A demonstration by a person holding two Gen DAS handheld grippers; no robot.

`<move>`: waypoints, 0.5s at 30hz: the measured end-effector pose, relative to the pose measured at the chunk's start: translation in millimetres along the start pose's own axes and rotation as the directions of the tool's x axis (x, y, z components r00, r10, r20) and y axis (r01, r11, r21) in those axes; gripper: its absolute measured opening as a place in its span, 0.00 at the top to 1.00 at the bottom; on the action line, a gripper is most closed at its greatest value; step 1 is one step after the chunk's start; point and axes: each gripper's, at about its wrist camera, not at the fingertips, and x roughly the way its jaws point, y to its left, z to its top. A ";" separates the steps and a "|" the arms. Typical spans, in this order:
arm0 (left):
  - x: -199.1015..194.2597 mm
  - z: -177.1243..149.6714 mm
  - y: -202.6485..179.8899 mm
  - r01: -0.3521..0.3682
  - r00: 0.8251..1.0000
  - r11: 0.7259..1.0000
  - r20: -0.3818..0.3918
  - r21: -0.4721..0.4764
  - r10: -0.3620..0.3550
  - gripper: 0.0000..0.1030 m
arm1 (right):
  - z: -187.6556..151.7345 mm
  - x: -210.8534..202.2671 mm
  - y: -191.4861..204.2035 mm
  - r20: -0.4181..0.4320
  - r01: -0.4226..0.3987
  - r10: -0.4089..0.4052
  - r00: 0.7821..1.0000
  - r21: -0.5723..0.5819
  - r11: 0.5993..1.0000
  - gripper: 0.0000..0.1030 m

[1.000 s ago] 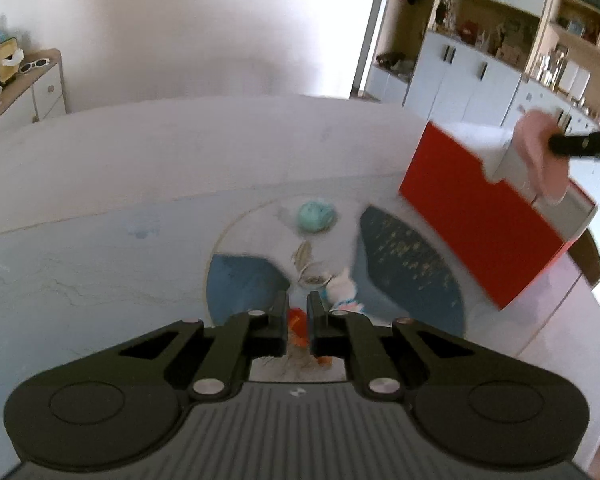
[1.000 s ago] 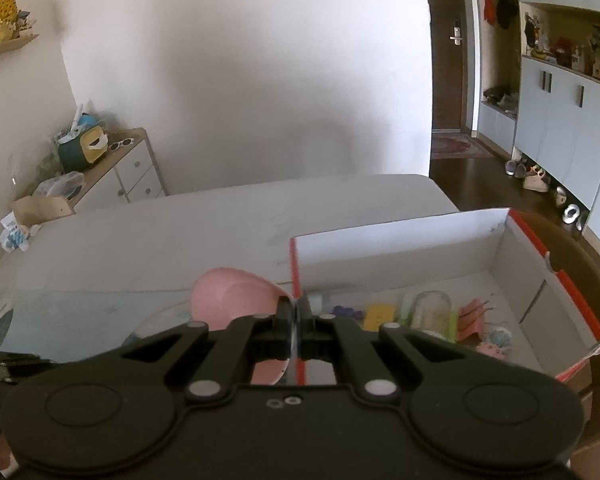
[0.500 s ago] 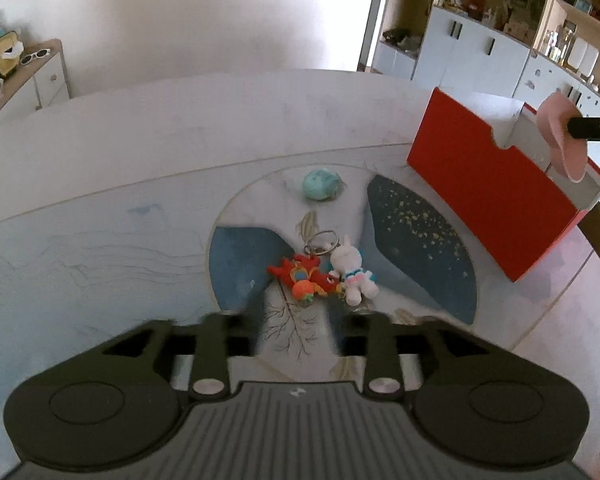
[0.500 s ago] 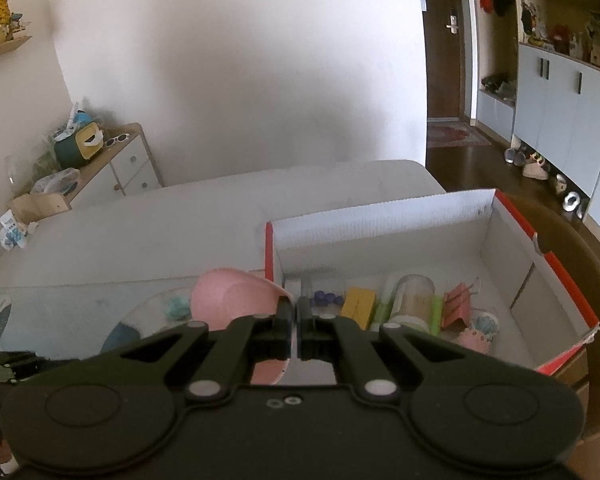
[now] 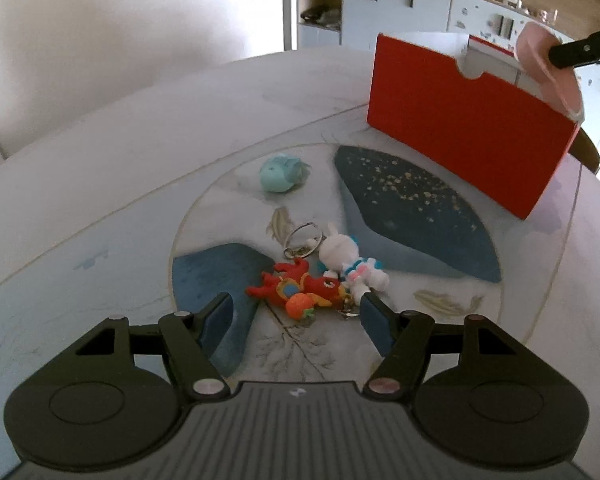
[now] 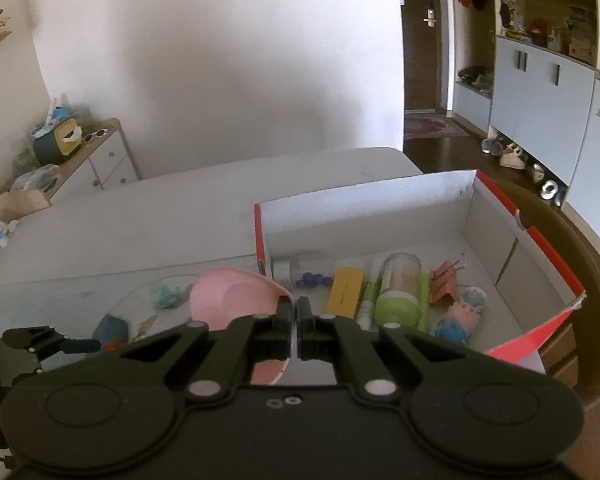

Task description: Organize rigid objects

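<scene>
My left gripper (image 5: 296, 312) is open just above the table, its fingers on either side of a red dragon keychain (image 5: 300, 290). A white bunny keychain (image 5: 350, 262) lies against the dragon, and a teal ball (image 5: 280, 172) lies farther back. My right gripper (image 6: 296, 312) is shut on the rim of a pink bowl (image 6: 232, 300) and holds it in the air at the near left corner of the red box (image 6: 380, 216). The bowl (image 5: 548, 68) also shows in the left wrist view, above the box (image 5: 460, 128).
The box holds several items: a clear jar with a green lid (image 6: 398, 288), a yellow block (image 6: 346, 292), an orange clip (image 6: 444, 284), blue beads (image 6: 312, 280), a small figure (image 6: 462, 316). The table (image 5: 180, 120) has a patterned top. A brown chair (image 6: 596, 280) stands past the box.
My left gripper opened and pulled back, leaving the red dragon keychain on the table between its fingers. My right gripper carried the pink bowl closer to the box opening.
</scene>
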 end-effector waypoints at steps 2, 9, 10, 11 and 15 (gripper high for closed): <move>4.0 2.6 4.3 0.035 0.999 0.999 0.002 0.002 -0.035 0.30 | -0.1 0.6 2.0 -0.001 0.009 -0.009 1.000 0.004 1.000 0.98; 12.2 8.6 15.0 0.119 0.993 0.992 0.015 0.031 -0.119 0.30 | 3.1 3.3 7.5 0.006 0.032 -0.032 0.999 0.024 0.999 0.98; 13.1 8.8 15.1 0.125 0.992 0.991 0.018 0.038 -0.125 0.31 | 3.4 3.6 8.2 0.006 0.034 -0.034 0.999 0.025 0.999 0.98; 13.7 8.6 15.2 0.129 0.991 0.991 0.023 0.041 -0.130 0.31 | 3.6 4.0 9.2 0.006 0.037 -0.037 0.999 0.024 0.999 0.98; 12.1 6.6 12.5 0.139 0.989 0.989 0.039 0.057 -0.142 0.49 | 4.6 4.9 11.4 0.008 0.044 -0.044 0.999 0.023 0.999 0.98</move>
